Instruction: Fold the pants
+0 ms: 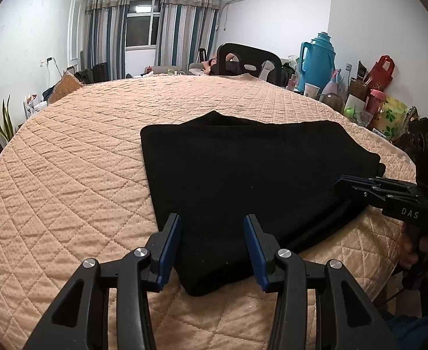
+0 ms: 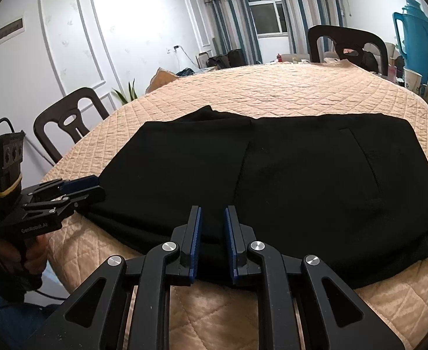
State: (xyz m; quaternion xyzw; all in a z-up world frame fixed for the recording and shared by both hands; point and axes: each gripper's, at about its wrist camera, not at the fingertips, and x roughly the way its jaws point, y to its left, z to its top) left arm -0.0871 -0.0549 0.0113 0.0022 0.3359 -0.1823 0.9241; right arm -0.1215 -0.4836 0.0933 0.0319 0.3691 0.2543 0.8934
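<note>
Black pants [image 1: 243,172] lie folded flat on the peach quilted table cover [image 1: 68,175]. My left gripper [image 1: 212,218] hovers open over their near corner, which lies between the blue pads without touching them. In the right wrist view the pants [image 2: 316,175] fill the middle, a pocket seam showing on the right half. My right gripper [image 2: 212,210] stands over their near edge, its pads a narrow gap apart with flat fabric showing below. Each view shows the other gripper at the side: the right gripper [image 1: 348,182] by the pants' right edge, the left gripper [image 2: 79,188] by their left edge.
A blue thermos [image 1: 316,58], cups, bags and bottles crowd the table's right side. A dark chair [image 1: 249,61] stands at the far edge and another chair [image 2: 65,122] at the left. A plant [image 1: 1,122] stands beyond the left edge. A person's hand [image 2: 30,250] holds the left gripper's handle.
</note>
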